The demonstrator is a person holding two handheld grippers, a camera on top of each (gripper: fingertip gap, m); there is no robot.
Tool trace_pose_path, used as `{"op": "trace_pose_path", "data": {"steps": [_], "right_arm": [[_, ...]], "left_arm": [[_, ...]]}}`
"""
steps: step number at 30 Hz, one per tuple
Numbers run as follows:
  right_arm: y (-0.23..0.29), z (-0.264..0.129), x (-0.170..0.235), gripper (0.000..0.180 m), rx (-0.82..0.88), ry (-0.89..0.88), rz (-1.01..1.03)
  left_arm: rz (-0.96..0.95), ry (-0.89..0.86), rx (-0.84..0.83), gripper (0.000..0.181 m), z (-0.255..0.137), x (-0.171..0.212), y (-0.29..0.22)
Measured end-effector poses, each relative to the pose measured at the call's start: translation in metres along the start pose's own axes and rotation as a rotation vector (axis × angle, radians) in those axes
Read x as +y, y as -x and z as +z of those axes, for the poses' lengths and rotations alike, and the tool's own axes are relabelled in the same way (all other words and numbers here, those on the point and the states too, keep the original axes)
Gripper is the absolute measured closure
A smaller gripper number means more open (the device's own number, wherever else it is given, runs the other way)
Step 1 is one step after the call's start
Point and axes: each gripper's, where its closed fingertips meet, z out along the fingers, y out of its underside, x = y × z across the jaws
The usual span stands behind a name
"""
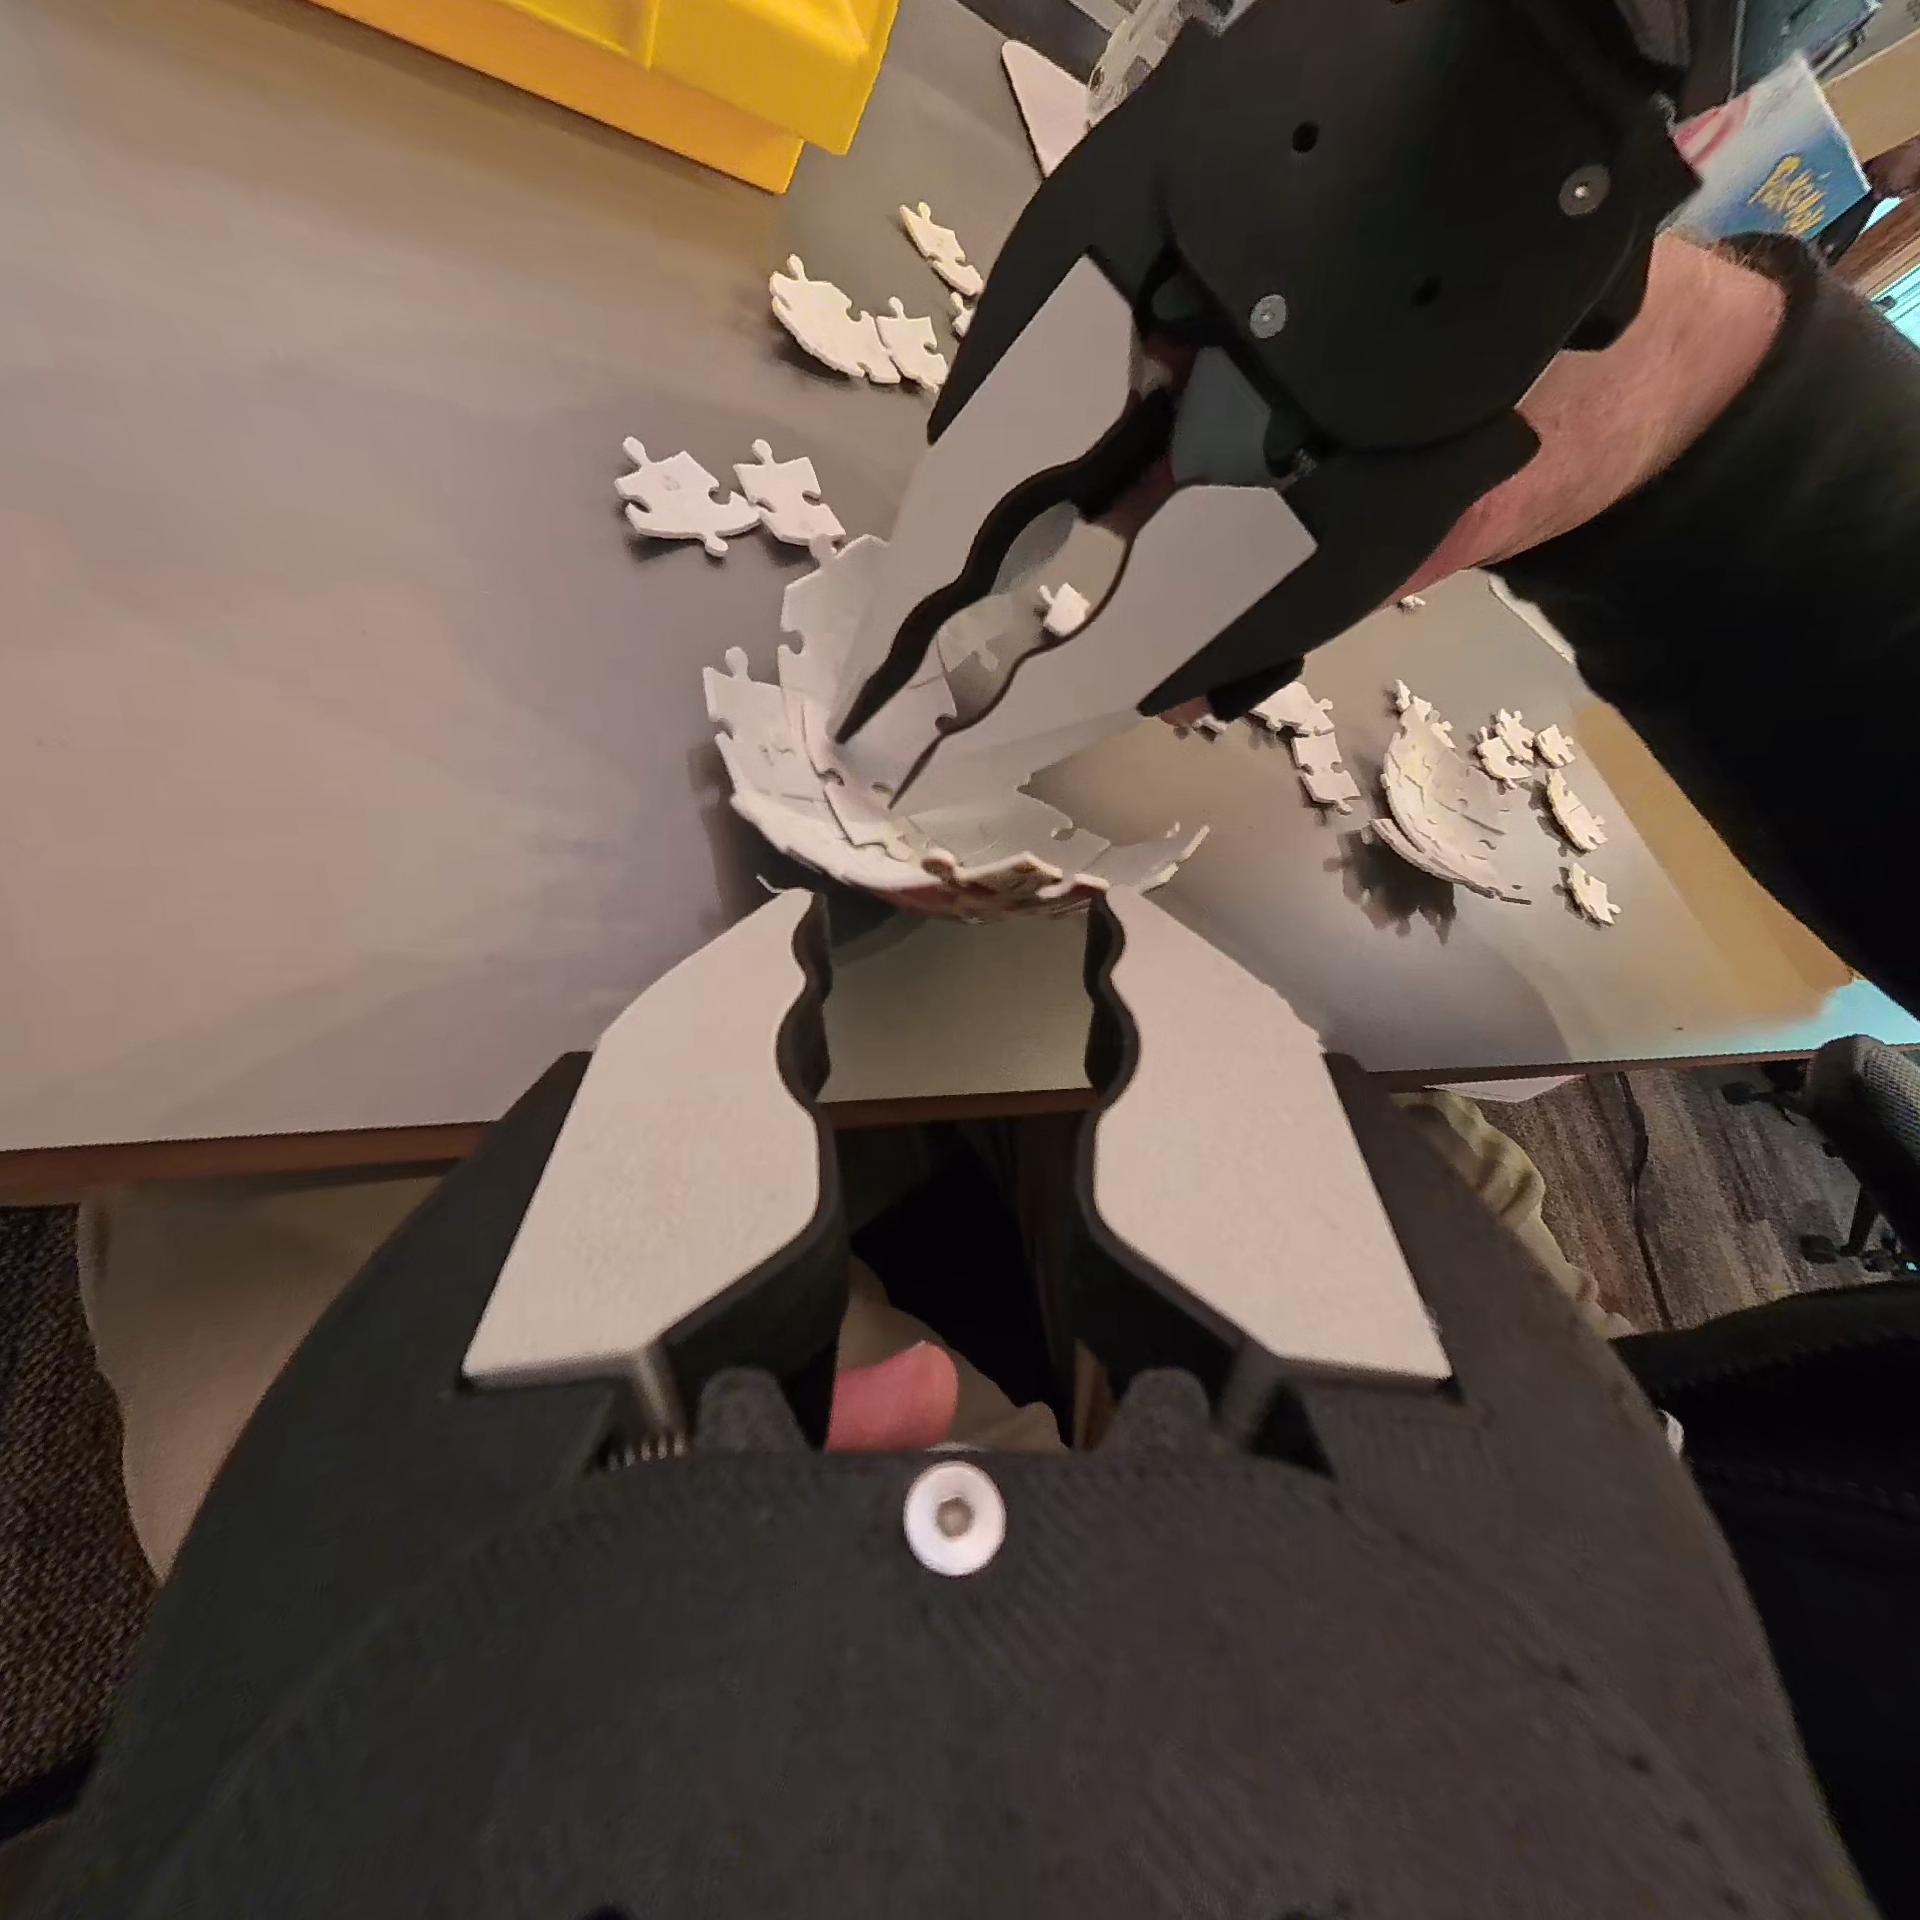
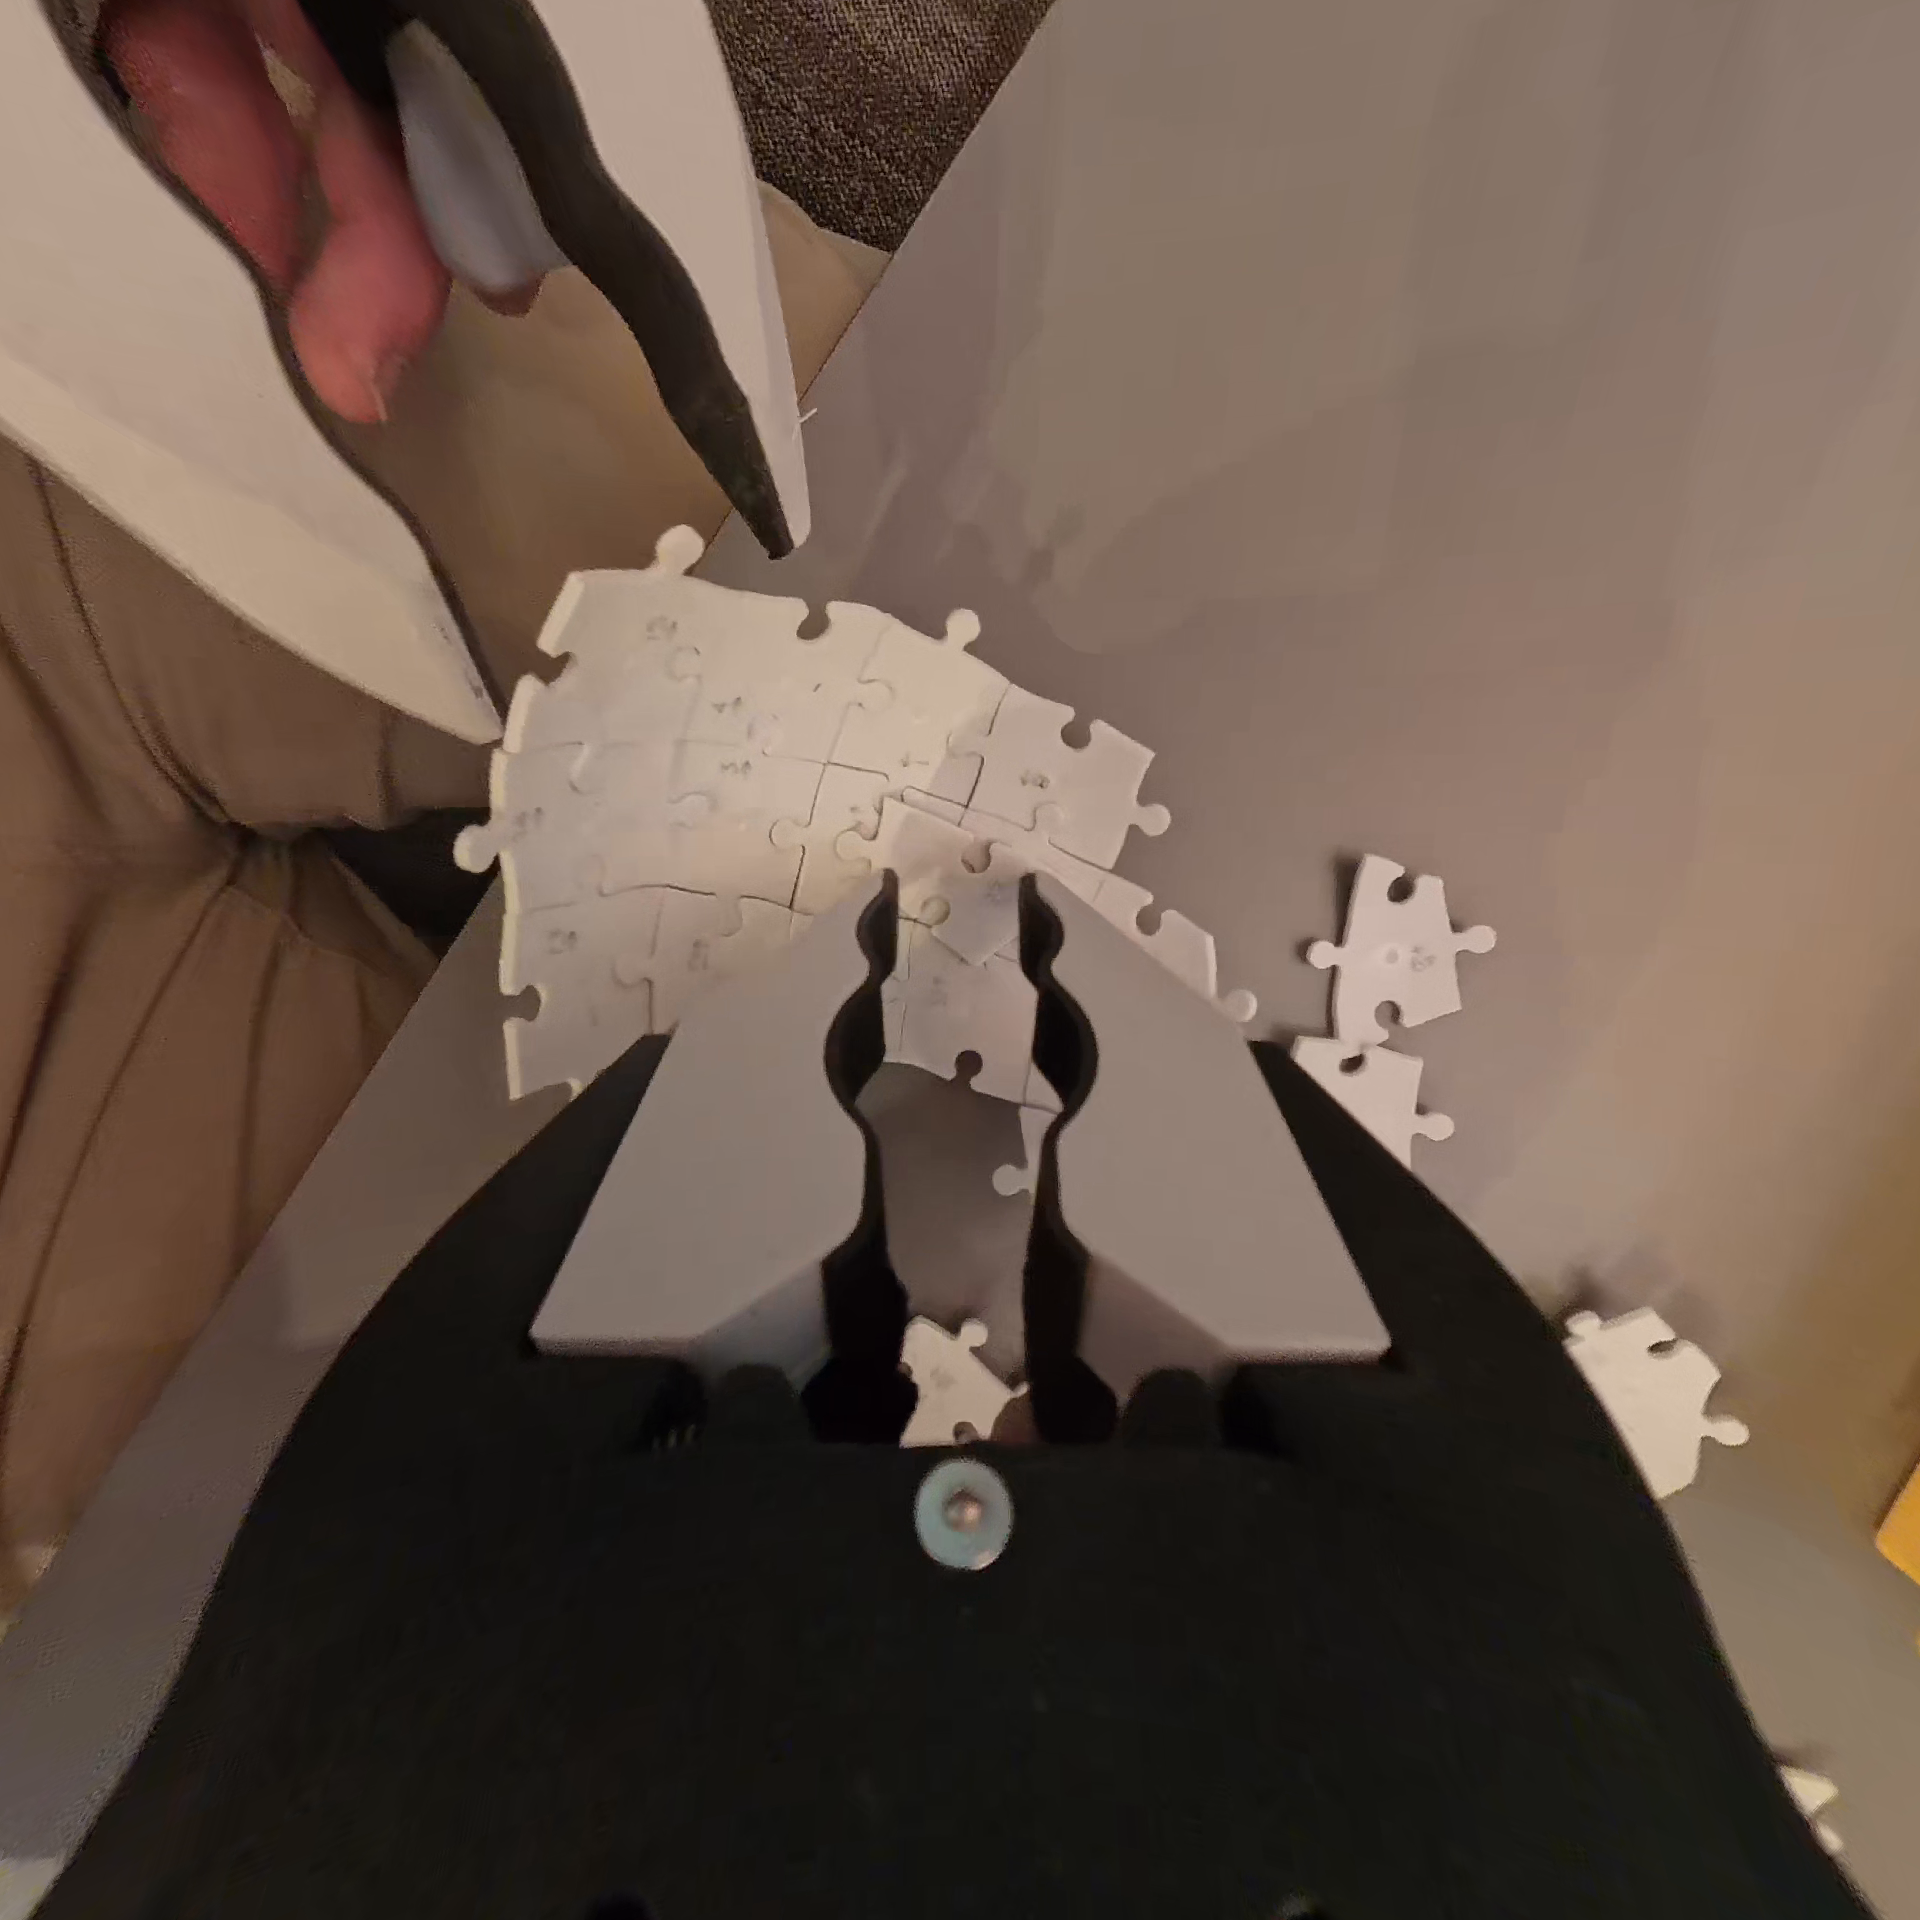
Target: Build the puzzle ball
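- The half-built puzzle shell (image 1: 935, 821) sits curved like a bowl near the grey table's (image 1: 312, 623) front edge.
- The right tongs (image 2: 958, 883) reach into it, slightly parted around a loose piece (image 2: 961, 894); a firm grip, I cannot tell.
- The left tongs (image 1: 956, 914) hang open just beside the rim.
- Best to steady the rim while pressing the piece's tabs home gently.
- Only the left view shows the second shell part (image 1: 1444, 810) and yellow box (image 1: 665, 73).
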Motion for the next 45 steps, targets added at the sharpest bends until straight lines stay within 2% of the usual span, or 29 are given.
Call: {"op": "trace_pose_path", "data": {"steps": [5, 13, 14, 15, 19, 21, 23, 29, 35, 45], "right_arm": [[-0.003, 0.0, 0.0, 0.143, 0.007, 0.023, -0.058], [-0.007, 0.002, -0.001, 0.144, 0.011, 0.035, -0.095], [-0.008, 0.002, -0.001, 0.161, 0.013, 0.033, -0.091], [-0.009, 0.002, 0.0, 0.167, 0.018, 0.034, -0.086], [-0.009, 0.003, 0.003, 0.172, 0.01, 0.029, -0.069], [-0.01, 0.0, 0.001, 0.169, 0.021, 0.025, -0.071], [-0.004, -0.004, -0.007, 0.152, -0.016, -0.011, -0.069], [0.001, 0.003, -0.01, 0.142, -0.012, -0.013, -0.146], [0.004, 0.008, -0.013, 0.154, 0.02, -0.033, -0.195], [0.006, 0.009, -0.014, 0.158, -0.006, -0.04, -0.178]], "left_arm": [[0.002, 0.004, 0.008, 0.133, 0.0, -0.001, -0.001], [-0.004, 0.007, 0.012, 0.133, 0.0, 0.0, 0.0], [-0.007, 0.005, 0.013, 0.133, 0.0, -0.001, 0.0], [-0.008, 0.006, 0.014, 0.133, 0.0, -0.001, 0.0], [-0.008, 0.003, 0.013, 0.133, -0.001, -0.001, 0.001], [-0.009, 0.007, 0.01, 0.134, -0.001, -0.001, 0.002], [-0.012, 0.006, 0.013, 0.134, -0.001, 0.0, 0.002], [-0.015, 0.01, 0.018, 0.132, -0.001, -0.002, 0.003], [-0.059, 0.039, 0.053, 0.13, 0.001, -0.005, 0.009], [-0.08, 0.072, 0.046, 0.13, 0.006, -0.007, 0.02]]}}
